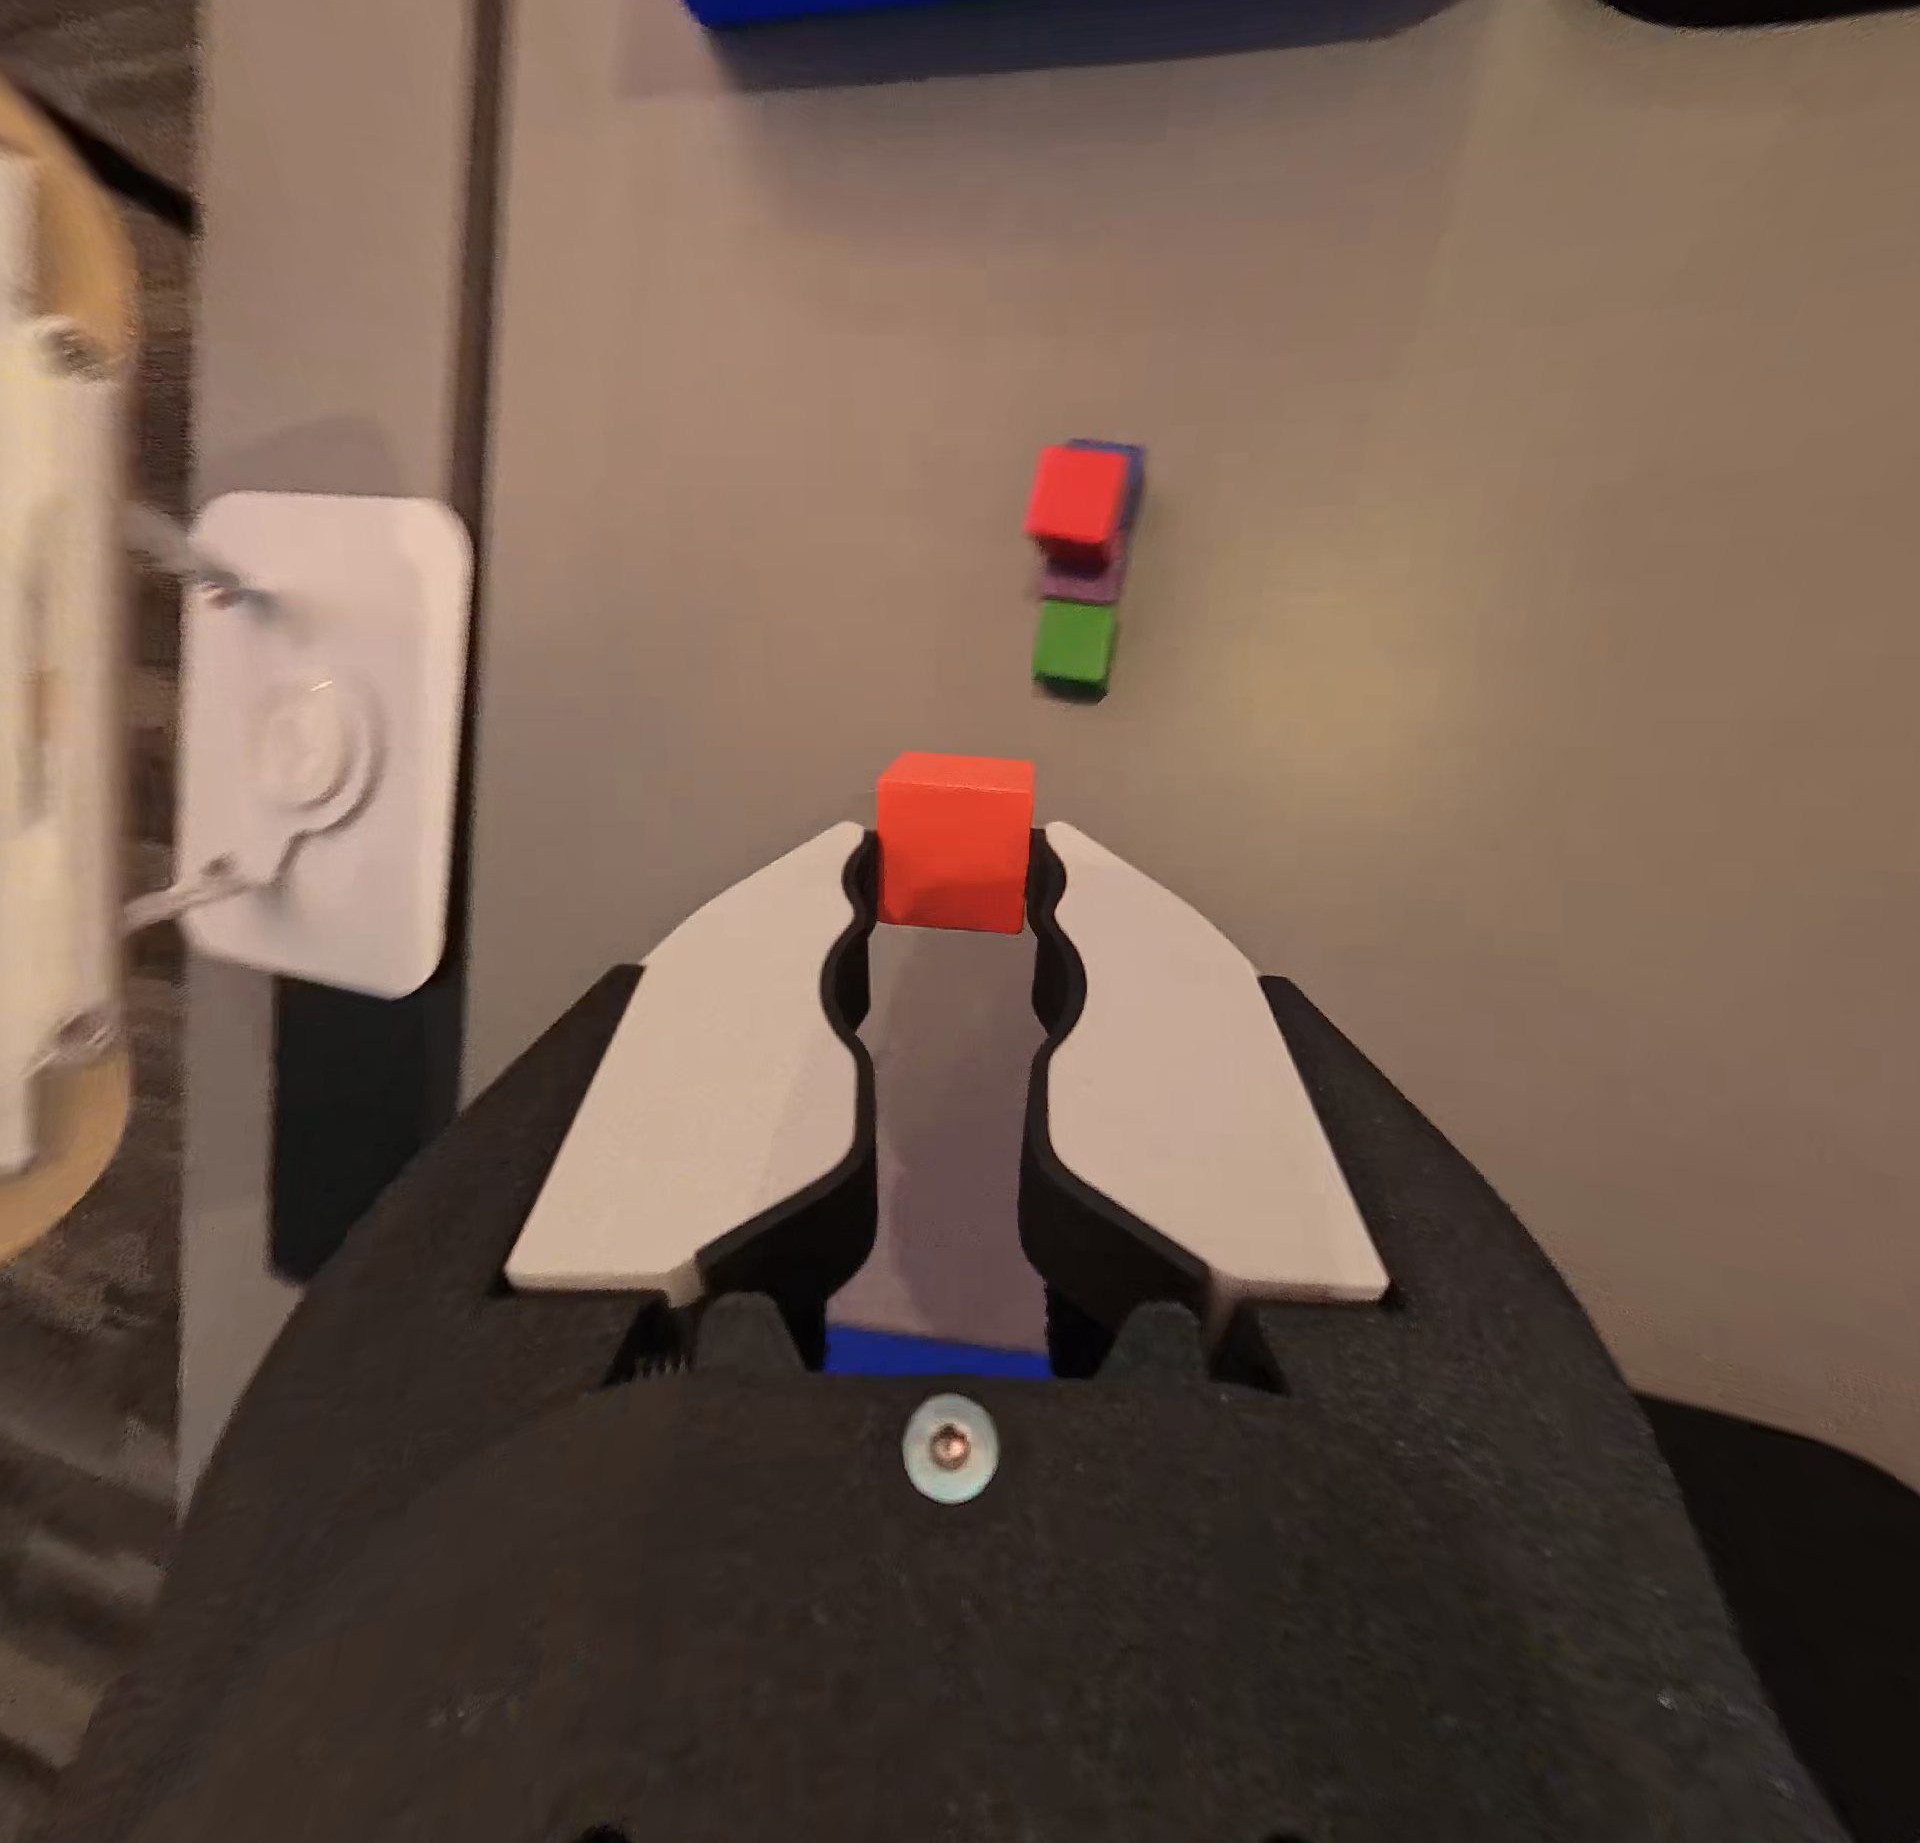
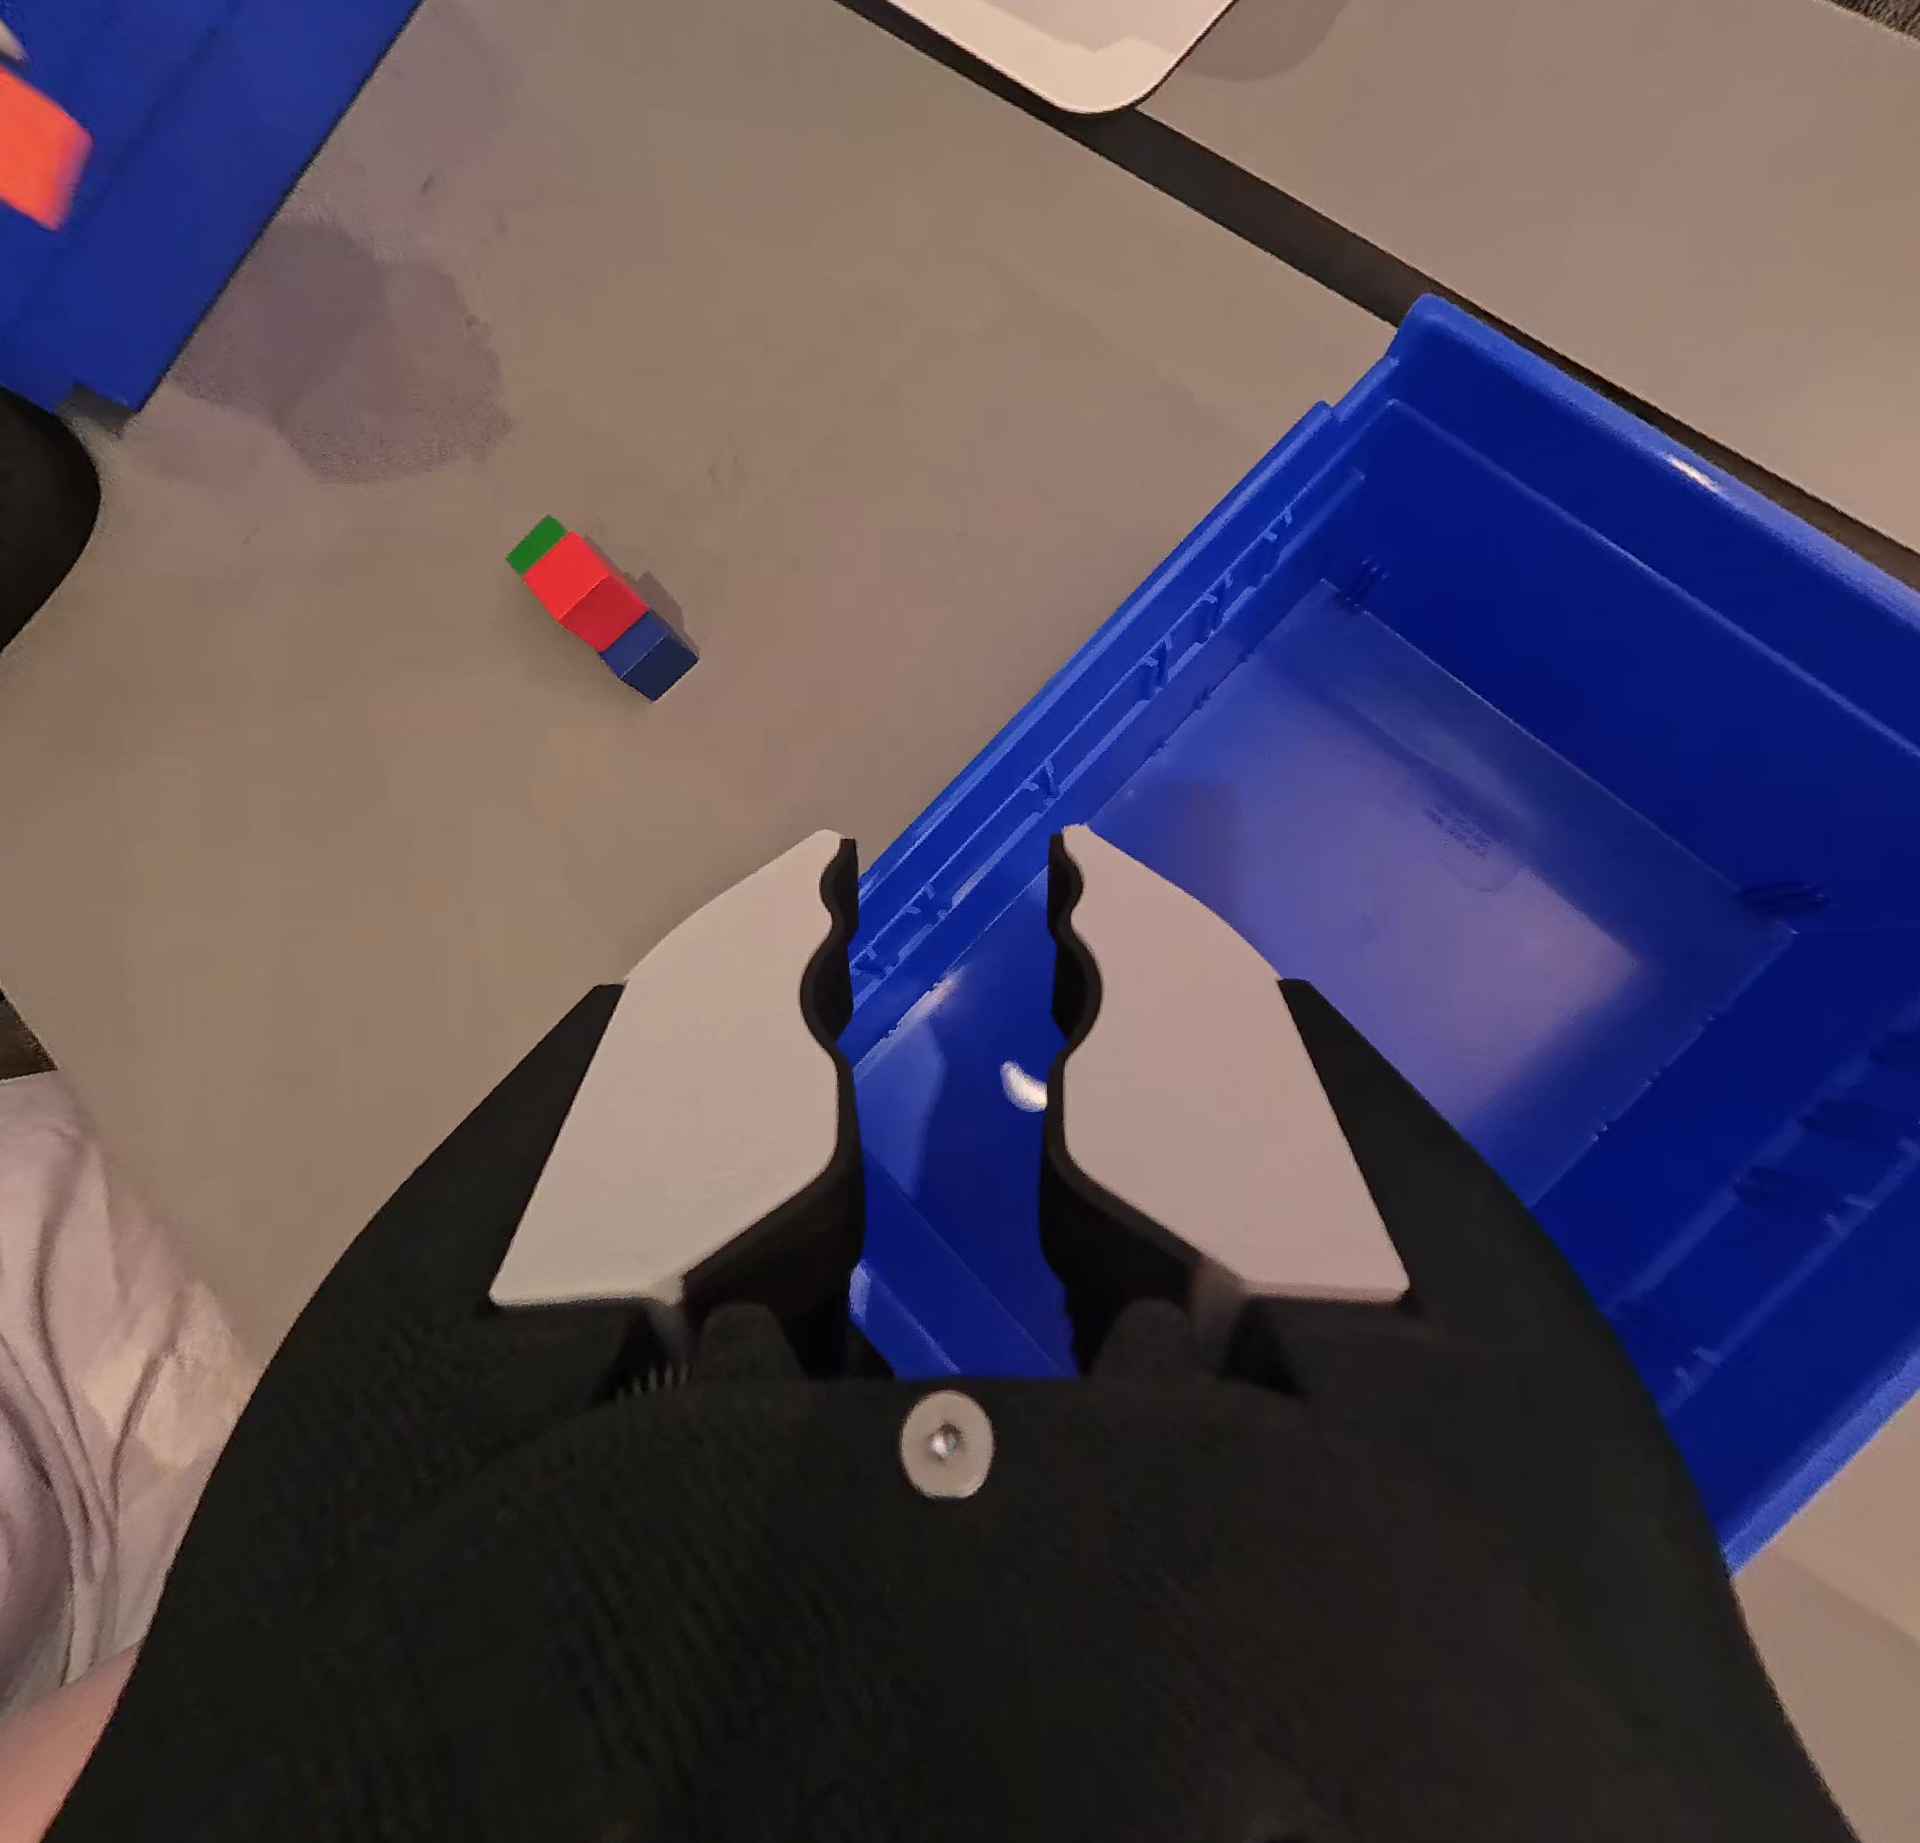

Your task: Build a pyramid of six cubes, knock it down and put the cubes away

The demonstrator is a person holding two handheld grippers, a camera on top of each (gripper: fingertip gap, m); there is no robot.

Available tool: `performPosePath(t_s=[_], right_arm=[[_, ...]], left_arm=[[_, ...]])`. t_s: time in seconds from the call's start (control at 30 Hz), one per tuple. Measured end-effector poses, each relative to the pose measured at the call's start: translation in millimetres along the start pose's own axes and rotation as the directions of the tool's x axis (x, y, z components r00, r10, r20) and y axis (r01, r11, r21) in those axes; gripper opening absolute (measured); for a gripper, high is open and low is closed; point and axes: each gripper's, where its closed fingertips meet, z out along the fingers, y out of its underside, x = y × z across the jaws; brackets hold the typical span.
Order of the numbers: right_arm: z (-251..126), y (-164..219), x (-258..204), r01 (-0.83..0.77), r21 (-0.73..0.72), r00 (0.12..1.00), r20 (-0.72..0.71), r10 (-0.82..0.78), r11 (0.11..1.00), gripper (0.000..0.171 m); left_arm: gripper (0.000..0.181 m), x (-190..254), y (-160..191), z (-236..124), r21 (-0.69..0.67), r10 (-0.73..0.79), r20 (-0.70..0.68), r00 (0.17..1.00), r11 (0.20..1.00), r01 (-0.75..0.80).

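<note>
Now orange cube point(image 1: 954, 843) clamped between left gripper point(image 1: 954, 837) jaws.

surface: grey matte tabletop point(image 1: 1351, 339) with a dark seam point(image 1: 488, 235) along its left | floor: mottled grey carpet point(image 1: 94, 27) beyond the edge | light: warm, soft shadows | clutter: white rounded plate point(image 1: 322, 744) over the seam

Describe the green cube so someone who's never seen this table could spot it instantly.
On the grey table, between the two blue bins, sits a short row of small cubes with a red cube stacked on top. The green cube is at one end of that row, on the tabletop beside the purple cube. It is the only green thing there, with nothing on it.
</note>
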Motion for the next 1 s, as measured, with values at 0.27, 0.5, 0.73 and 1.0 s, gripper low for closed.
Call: performPosePath(t_s=[0.27,0.5,0.73,1.0], right_arm=[[-8,1,2,-0.002,0.029,1.000,0.014,0.002,1.000,0.036],[-9,1,2,0.001,0.035,1.000,0.024,-0.001,0.999,0.036],[-10,3,2,0.000,0.032,1.000,0.030,-0.001,0.999,0.036],[-8,4,4,-0.008,0.028,0.999,0.034,0.007,1.000,0.036]], left_arm=[[0.027,27,-6,91,-0.163,0.058,-0.099,0.993,0.984,-0.073],[0.027,29,-4,121,-0.211,0.050,-0.133,0.990,0.974,-0.077],[0.027,30,-4,134,-0.231,0.037,-0.167,0.985,0.970,-0.076],[0.027,33,-7,137,-0.223,0.036,-0.188,0.982,0.972,-0.078]])
